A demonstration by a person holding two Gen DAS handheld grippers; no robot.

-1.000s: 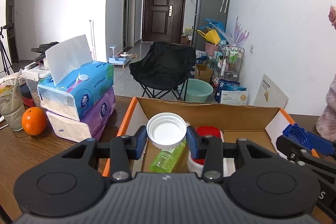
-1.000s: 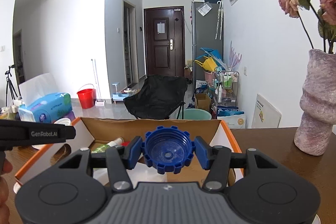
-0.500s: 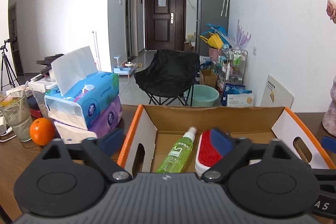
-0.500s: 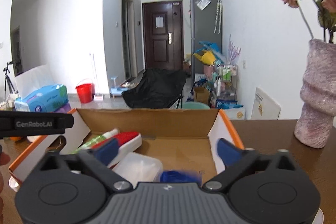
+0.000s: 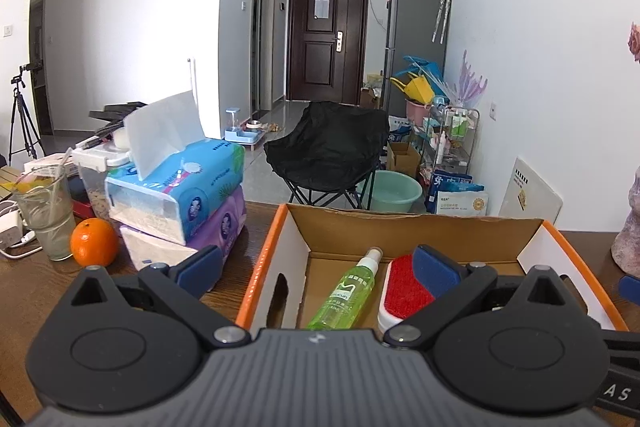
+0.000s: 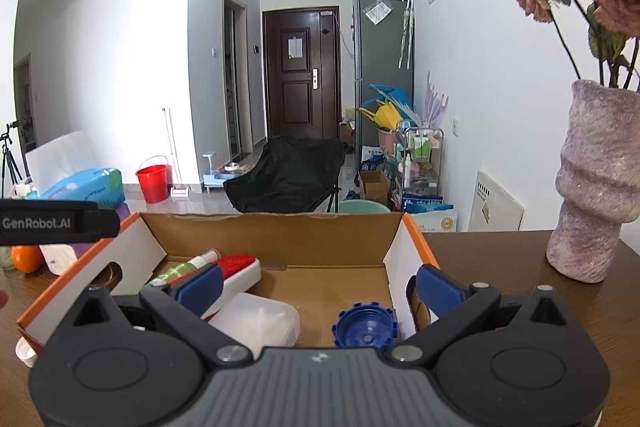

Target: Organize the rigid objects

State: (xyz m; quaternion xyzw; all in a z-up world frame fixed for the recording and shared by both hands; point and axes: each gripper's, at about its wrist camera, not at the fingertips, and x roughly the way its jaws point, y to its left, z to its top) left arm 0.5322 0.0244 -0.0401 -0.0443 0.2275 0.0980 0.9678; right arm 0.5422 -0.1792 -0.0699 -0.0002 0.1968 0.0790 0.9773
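Wooden table (image 5: 32, 291): both grippers tilt down over box (image 6: 280, 231), jaws wide, empty.

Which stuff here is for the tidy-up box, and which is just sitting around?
For tidying: orange-edged cardboard box, green spray bottle, red-bristled white brush, clear plastic tub, ridged blue plastic cap.

Just lying about: orange fruit, stacked tissue packs, pink textured vase.

White walls, dark brown door (image 5: 328, 37) at hallway end, grey fridge (image 5: 416, 39) beside it, black folding chair (image 5: 326, 147) nearer, glossy floor.
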